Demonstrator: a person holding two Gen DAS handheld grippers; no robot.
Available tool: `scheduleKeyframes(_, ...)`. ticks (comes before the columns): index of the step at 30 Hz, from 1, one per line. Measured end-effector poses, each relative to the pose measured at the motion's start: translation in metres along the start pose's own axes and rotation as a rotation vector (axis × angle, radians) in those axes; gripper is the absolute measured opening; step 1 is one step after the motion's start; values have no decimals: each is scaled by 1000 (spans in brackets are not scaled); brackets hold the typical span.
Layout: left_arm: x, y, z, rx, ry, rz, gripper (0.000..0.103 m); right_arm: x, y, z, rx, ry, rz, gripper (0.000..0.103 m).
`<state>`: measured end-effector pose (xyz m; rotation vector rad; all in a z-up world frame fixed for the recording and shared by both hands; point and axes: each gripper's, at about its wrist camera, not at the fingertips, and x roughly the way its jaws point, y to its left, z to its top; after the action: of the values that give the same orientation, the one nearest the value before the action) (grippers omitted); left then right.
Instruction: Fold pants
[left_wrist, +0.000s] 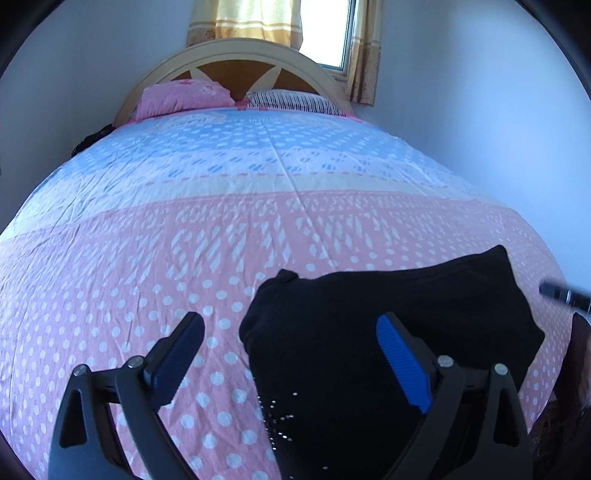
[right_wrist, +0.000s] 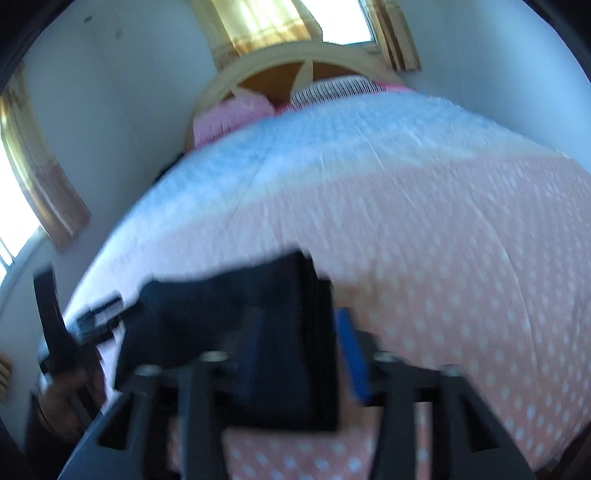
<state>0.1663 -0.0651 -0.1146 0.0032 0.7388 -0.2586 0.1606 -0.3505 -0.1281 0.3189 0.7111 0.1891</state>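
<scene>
The black pants (left_wrist: 388, 332) lie bunched near the bed's (left_wrist: 184, 221) front edge. They look soft and floppy; grab an edge. Left gripper (left_wrist: 291, 354) jaws are wide. Right gripper (right_wrist: 295, 350) jaws pinch the pants.

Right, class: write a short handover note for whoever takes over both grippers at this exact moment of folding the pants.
Left gripper: open, empty, hovering over the near left edge of the black pants.
Right gripper: fingers either side of a folded edge of the pants; the view is blurred, so I cannot tell whether it grips.
Pants: a compact dark bundle on the pink dotted bedspread, near the foot of the bed.
Done: apparently folded over at least once.
Left: probably a final fold or tidy, then release.
</scene>
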Motion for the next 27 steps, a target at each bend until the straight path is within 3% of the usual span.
scheduleKeyframes(2,0,-1,0,-3,0,-3,97,15,4,16,2,-9,-3,59)
scheduleKeyframes(5,1,0,-3,-2,2,3,97,48,0,26,33,57,3,56)
scheduleKeyframes(6,2,0,-3,0,4,6,97,60,-6,26,62,95,31,25)
scheduleKeyframes(7,2,0,-4,6,4,10,97,68,-11,24,81,118,43,15)
scheduleKeyframes(9,1,0,-8,32,-2,31,97,68,-20,20,102,98,39,13)
scheduleKeyframes(17,11,5,-15,33,18,40,99,70,-33,9,119,87,4,12)
scheduleKeyframes(18,9,3,-15,44,15,47,99,63,-28,10,95,75,-6,14)
scheduleKeyframes(22,5,-3,-14,63,11,44,99,31,-2,4,0,29,-33,36)
scheduleKeyframes(27,5,-8,-16,80,15,44,99,4,28,-24,-141,59,-31,37)
